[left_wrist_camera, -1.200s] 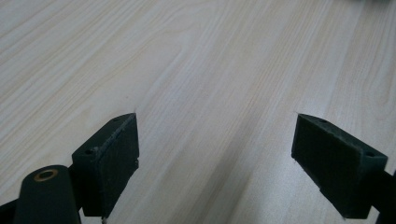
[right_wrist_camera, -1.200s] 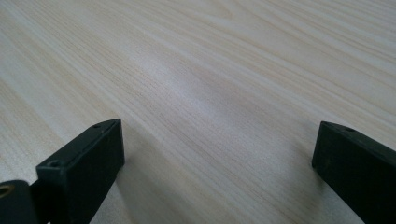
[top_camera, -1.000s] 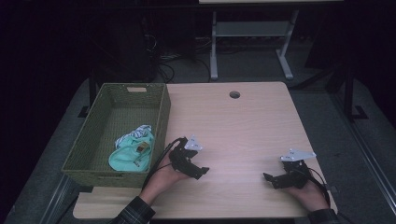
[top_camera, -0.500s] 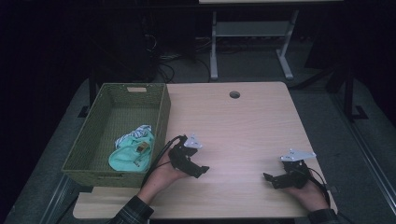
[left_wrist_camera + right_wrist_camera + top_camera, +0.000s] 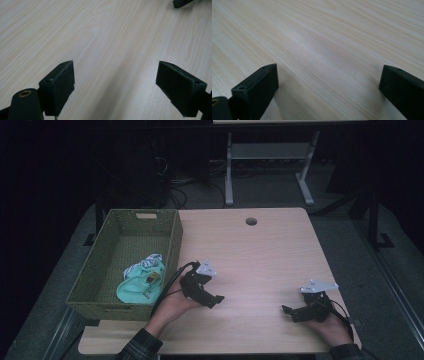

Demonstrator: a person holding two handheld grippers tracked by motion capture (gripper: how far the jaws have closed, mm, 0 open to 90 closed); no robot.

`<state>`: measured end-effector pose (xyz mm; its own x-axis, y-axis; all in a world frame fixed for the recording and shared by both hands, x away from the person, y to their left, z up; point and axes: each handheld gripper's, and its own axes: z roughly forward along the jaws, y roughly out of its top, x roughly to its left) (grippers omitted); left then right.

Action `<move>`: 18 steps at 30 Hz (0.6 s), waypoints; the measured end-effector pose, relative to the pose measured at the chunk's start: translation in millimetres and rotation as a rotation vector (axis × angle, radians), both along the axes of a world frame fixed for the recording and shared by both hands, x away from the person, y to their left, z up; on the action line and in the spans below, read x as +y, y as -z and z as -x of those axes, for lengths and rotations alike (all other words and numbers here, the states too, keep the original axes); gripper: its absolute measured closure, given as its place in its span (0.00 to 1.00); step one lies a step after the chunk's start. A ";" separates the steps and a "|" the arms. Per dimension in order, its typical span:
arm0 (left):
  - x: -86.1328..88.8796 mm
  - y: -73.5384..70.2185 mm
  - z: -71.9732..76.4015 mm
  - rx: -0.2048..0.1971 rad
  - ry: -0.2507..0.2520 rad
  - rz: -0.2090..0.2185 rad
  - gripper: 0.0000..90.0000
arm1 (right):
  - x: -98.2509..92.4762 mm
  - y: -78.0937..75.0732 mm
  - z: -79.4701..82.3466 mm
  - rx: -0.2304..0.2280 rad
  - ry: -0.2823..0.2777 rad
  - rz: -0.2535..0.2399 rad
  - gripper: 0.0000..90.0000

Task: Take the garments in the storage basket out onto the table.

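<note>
Pale wooden table (image 5: 260,255) is lying bare under both grippers; left gripper (image 5: 216,299) and right gripper (image 5: 289,310) are holding jaws spread, gripping nothing. Reaching left, cables risk snagging the wicker basket (image 5: 172,240) holding the mint cloth (image 5: 135,287).

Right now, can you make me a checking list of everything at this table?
Surface: wooden table, bare in the middle, round hole near the far edge.
Job's things: woven basket at the table's left edge, holding a mint green cloth and a striped cloth.
Clutter: nothing seen.
Grippers: left gripper and right gripper both open, low over bare wood, holding nothing.
Cables: black cable trails from the left gripper.
Surroundings: dark floor, grey desk frame behind.
</note>
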<state>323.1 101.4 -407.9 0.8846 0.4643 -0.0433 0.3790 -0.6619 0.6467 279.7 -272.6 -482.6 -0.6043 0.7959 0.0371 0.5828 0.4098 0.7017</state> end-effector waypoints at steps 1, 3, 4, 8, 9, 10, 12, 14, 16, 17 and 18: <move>0.2 -0.7 0.0 0.005 0.000 0.001 0.16 | 0.0 0.0 0.0 0.000 0.000 0.000 0.02; 0.0 -1.6 0.0 0.010 -0.004 0.012 0.16 | 0.0 0.0 0.0 0.000 0.000 0.000 0.02; 0.0 -2.6 -0.2 0.014 -0.002 0.012 0.16 | 0.0 0.0 0.0 0.000 0.000 0.000 0.02; 1.0 -7.0 -1.6 0.011 0.008 0.005 0.16 | 0.0 0.0 0.0 0.000 0.000 0.000 0.02; 1.5 -8.0 -2.3 0.008 0.010 0.008 0.16 | 0.0 0.0 0.0 0.000 0.000 0.000 0.02; 1.5 -8.8 -2.2 0.011 0.005 0.020 0.16 | 0.0 0.0 0.0 0.000 0.000 0.000 0.02; 2.5 -12.0 -3.3 0.010 0.009 0.025 0.16 | 0.0 0.1 0.0 0.000 0.000 0.000 0.02; 2.8 -14.5 -3.7 0.005 0.014 0.022 0.16 | 0.0 0.0 0.0 0.000 0.000 0.000 0.02; 3.3 -16.2 -3.6 0.004 0.013 0.026 0.16 | 0.0 0.0 0.0 0.000 0.000 0.000 0.02; 3.5 -17.0 -3.8 0.001 0.011 0.031 0.16 | 0.0 0.0 0.0 0.000 0.000 0.000 0.02; 4.3 -18.3 -3.9 0.001 0.013 0.026 0.16 | 0.0 0.0 0.0 0.000 0.000 0.000 0.02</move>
<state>327.0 105.6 -389.6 0.8903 0.4518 -0.0562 0.3716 -0.6499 0.6630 279.7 -272.6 -482.6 -0.6043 0.7959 0.0374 0.5829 0.4096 0.7018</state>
